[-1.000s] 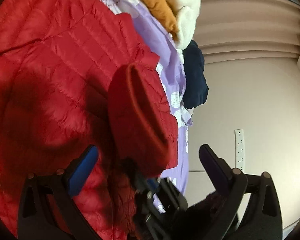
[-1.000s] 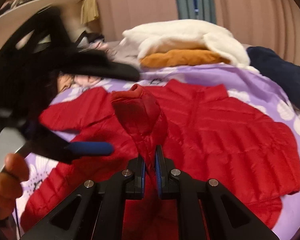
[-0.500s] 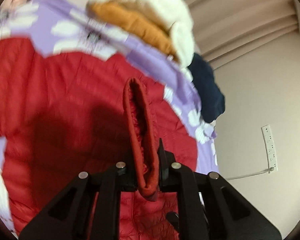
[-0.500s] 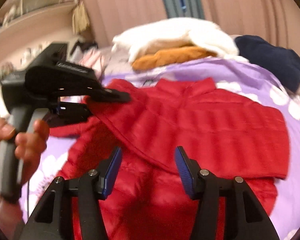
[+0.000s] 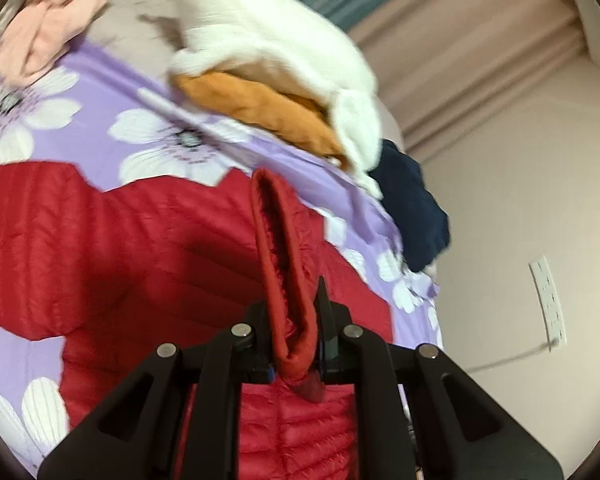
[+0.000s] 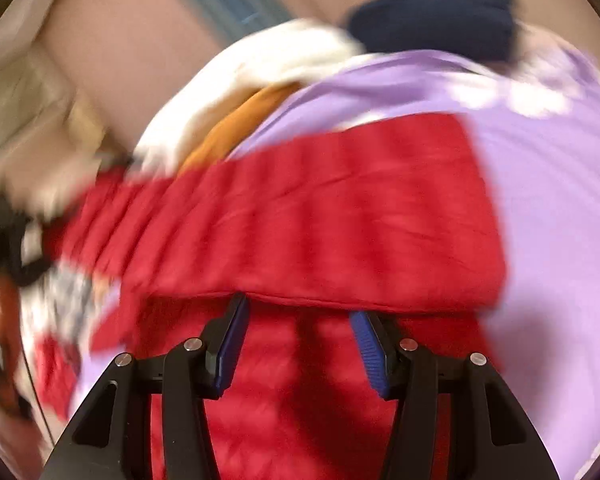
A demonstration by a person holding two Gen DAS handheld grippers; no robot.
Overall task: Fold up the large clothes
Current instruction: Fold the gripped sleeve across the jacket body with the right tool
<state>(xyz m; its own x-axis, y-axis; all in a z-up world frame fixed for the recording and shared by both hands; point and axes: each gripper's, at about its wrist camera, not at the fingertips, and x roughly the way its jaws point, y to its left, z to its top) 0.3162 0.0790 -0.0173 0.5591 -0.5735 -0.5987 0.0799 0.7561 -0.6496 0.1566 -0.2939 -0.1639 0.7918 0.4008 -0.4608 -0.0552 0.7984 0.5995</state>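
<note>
1. Red quilted puffer jacket (image 5: 112,248) is spread out on the bed, on a purple bedsheet (image 5: 100,92) with big white flowers. From my seat that's the only thing I'm working on.
2. My left gripper (image 5: 296,344) is clamped tight on the jacket's sleeve cuff (image 5: 284,256). The cuff is squashed flat between both pads and sticks up and away from the camera, raised above the rest of the jacket, with its end hanging out just below the fingers.
3. My right gripper (image 6: 300,336) has its jaws about halfway apart, blue pads (image 6: 231,344) showing on both sides. They've just been opening, and nothing is pinched in them. I see only red fabric lying behind the gap.
4. In the right wrist view a folded-over edge of the jacket runs across the frame right at the fingertips. That view is badly smeared, so I can't tell if the tips actually touch it.
5. At the far side of the bed there's a white fleece (image 5: 268,40) lying on top of an orange garment (image 5: 268,108), with a navy garment (image 5: 412,208) just beside them at the mattress edge.
6. Pink clothes (image 5: 44,36) sit off in the far left corner of the left view, well apart from the jacket.
</note>
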